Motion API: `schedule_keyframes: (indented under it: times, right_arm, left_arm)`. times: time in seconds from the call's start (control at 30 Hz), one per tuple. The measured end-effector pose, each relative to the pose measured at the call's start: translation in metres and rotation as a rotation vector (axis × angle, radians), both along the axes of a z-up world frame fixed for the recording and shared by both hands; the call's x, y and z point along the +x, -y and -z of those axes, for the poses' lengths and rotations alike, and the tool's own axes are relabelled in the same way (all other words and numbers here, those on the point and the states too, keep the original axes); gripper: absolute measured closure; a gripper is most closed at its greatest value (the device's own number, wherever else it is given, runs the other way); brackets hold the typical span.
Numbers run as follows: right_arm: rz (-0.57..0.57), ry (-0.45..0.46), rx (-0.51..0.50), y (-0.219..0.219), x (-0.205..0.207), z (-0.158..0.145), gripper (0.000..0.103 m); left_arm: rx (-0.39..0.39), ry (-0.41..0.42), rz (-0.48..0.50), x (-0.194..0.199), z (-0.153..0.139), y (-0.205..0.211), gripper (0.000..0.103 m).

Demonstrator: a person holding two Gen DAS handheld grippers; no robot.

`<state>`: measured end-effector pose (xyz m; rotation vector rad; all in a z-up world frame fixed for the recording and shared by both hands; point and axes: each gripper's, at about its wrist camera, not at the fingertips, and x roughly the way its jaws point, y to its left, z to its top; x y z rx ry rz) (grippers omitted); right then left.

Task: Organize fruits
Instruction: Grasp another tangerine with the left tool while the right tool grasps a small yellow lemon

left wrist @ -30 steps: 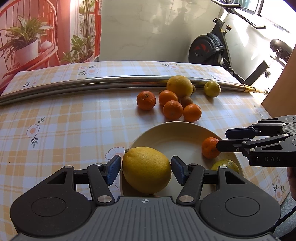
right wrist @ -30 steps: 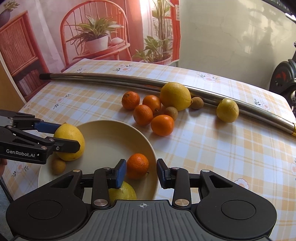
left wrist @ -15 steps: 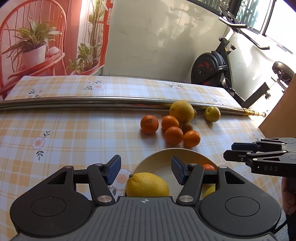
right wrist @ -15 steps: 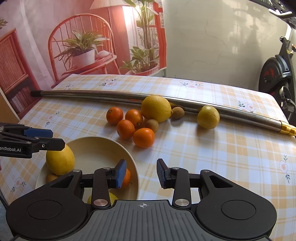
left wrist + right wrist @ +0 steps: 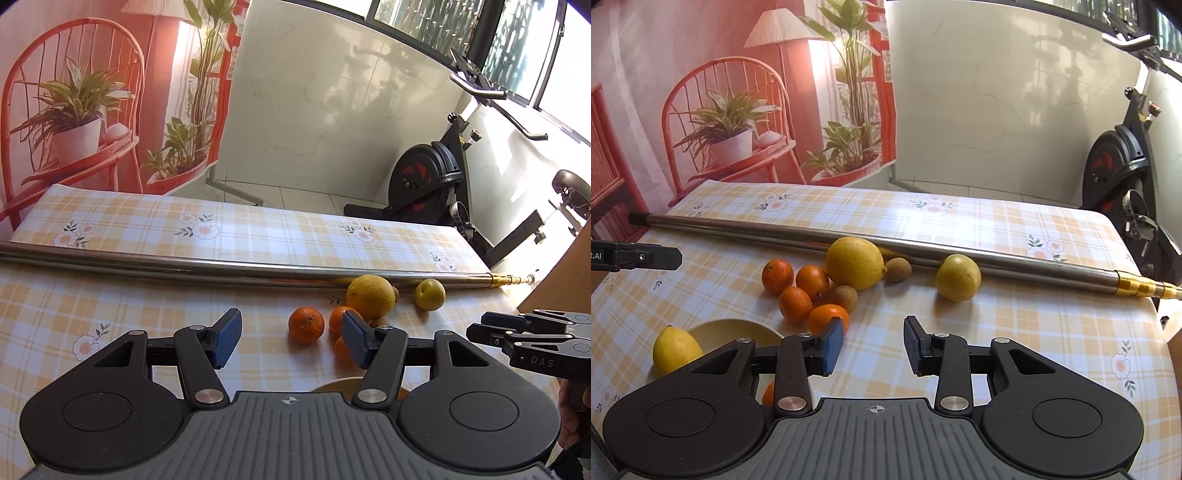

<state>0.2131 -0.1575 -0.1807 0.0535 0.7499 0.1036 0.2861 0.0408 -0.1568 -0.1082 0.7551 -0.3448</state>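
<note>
Nearest, my right gripper: blue pads apart, nothing between them, only checked tablecloth showing in the gap. Released.

My left gripper: pads spread wider, empty. Released.

Just below and left of my right fingers: cream plate, mostly hidden behind the gripper body. On its left edge, a yellow lemon. A sliver of a small orange shows in the plate behind my left-hand finger.

Touching the tip of that same finger in the right view: a mandarin on the cloth, outside the plate.

Beyond it, ahead and left of my right fingers: three more mandarins clustered together, two brown kiwis, and a large lemon resting against the kiwis.

Ahead and right of my right fingers, apart from the cluster: a smaller yellow fruit.

Behind all the fruit: a long metal pole lying across the table, brass-coloured tip to the right.

Farthest: a printed backdrop with chair and plants, and an exercise bike.
</note>
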Motion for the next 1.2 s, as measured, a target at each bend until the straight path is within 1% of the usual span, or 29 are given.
schedule_keyframes:
  times: [0.13, 0.27, 0.33, 0.47, 0.57, 0.63, 0.7, 0.8, 1.13, 1.17, 1.2]
  right_arm:
    - [0.022, 0.030, -0.017, 0.010, 0.010, -0.004, 0.069]
    - [0.049, 0.040, -0.029, 0.020, 0.021, -0.001, 0.069]
    - [0.066, 0.041, -0.026, 0.024, 0.025, 0.001, 0.069]
    - [0.084, 0.041, -0.019, 0.031, 0.030, 0.006, 0.069]
    - [0.085, 0.034, -0.013, 0.034, 0.033, 0.010, 0.069]
    - [0.085, 0.032, -0.009, 0.036, 0.034, 0.012, 0.069]
    - [0.087, 0.031, -0.005, 0.038, 0.034, 0.014, 0.069]
    - [0.091, 0.024, 0.000, 0.042, 0.035, 0.017, 0.069]
    - [0.100, 0.009, 0.008, 0.045, 0.042, 0.024, 0.069]
    - [0.100, 0.007, 0.009, 0.046, 0.043, 0.025, 0.069]
    - [0.100, 0.005, 0.009, 0.046, 0.044, 0.026, 0.069]
  left_arm:
    - [-0.010, 0.004, -0.012, 0.012, -0.002, 0.004, 0.041]
    - [-0.009, -0.046, -0.004, 0.026, 0.009, 0.012, 0.041]
    - [0.015, -0.057, 0.018, 0.032, 0.016, 0.018, 0.041]
    - [0.082, -0.080, 0.099, 0.044, 0.037, 0.035, 0.041]
    - [0.113, -0.096, 0.107, 0.054, 0.050, 0.041, 0.041]
    - [0.087, -0.123, 0.093, 0.063, 0.056, 0.041, 0.044]
    - [0.044, -0.160, 0.075, 0.071, 0.062, 0.039, 0.051]
    - [0.010, -0.188, 0.050, 0.079, 0.068, 0.037, 0.051]
    - [0.030, -0.232, 0.089, 0.084, 0.083, 0.046, 0.052]
    - [0.029, -0.231, 0.086, 0.084, 0.084, 0.045, 0.053]
    - [0.025, -0.232, 0.087, 0.086, 0.084, 0.046, 0.059]
